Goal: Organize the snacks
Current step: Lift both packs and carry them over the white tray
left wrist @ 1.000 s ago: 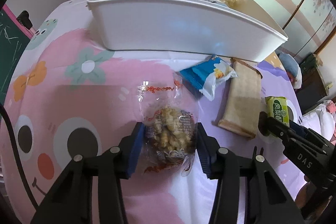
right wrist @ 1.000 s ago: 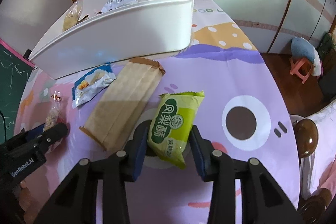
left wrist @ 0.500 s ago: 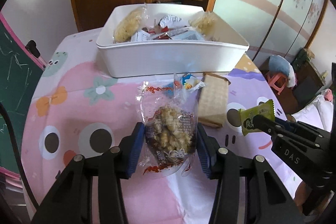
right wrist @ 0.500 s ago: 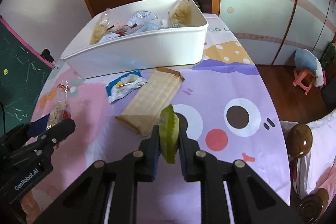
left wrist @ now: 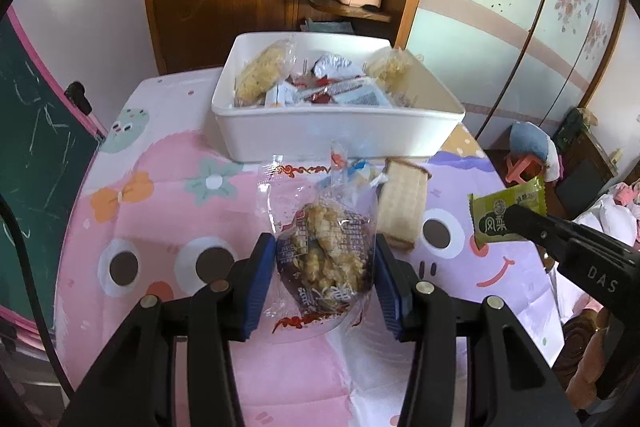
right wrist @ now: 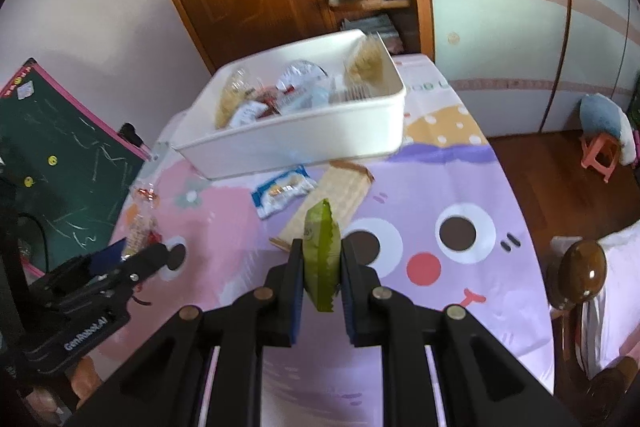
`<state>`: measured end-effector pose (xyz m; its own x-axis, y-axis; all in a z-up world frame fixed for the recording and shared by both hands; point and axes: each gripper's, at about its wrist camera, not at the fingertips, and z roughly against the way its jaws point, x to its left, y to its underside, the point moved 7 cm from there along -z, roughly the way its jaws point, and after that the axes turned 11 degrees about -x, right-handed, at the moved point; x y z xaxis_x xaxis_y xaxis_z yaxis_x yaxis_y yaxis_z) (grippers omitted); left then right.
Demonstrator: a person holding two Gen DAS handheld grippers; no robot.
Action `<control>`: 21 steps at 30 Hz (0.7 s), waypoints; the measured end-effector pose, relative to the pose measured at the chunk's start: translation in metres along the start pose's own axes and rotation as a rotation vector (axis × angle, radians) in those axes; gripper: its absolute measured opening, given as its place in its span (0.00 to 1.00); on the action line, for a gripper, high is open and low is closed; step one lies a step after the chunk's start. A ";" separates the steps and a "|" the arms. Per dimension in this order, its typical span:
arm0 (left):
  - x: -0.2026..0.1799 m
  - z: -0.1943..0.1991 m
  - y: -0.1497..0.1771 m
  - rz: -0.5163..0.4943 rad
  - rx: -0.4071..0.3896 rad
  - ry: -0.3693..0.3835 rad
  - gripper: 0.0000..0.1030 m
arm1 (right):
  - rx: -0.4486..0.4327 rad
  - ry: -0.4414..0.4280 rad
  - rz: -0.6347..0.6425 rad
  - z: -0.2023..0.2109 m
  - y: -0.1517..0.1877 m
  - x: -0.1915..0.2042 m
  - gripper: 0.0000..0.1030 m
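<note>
White plastic bin sits straight ahead of both claws at the table's far edge, already part-filled with wrapped snacks. Left gripper clamps the clear rice-cracker packet, right gripper pinches the green pineapple-cake packet edge-up, both aloft. Blue packet and tan cracker pack lie by the bin's near wall.

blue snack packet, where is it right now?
The blue snack packet lies on the tablecloth in the right wrist view, just in front of the white bin and left of the tan cracker pack; neither claw holds it.
</note>
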<state>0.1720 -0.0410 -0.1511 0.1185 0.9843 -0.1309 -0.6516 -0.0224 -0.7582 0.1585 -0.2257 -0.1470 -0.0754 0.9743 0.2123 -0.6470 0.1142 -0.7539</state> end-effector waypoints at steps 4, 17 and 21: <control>-0.004 0.011 -0.036 0.002 -0.038 0.026 0.45 | -0.065 -0.021 0.044 0.014 -0.036 0.016 0.15; -0.008 0.013 -0.205 -0.091 -0.185 -0.037 0.45 | -0.368 -0.006 0.170 0.054 -0.215 0.063 0.15; -0.005 -0.005 -0.248 -0.124 -0.229 -0.101 0.45 | -0.406 0.026 0.185 0.038 -0.250 0.068 0.16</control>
<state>0.3369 -0.0409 0.0344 0.1043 0.9942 0.0278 -0.4490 0.0720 -0.8906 0.2863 -0.1955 0.0798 -0.1388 0.9895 0.0393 -0.2737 -0.0002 -0.9618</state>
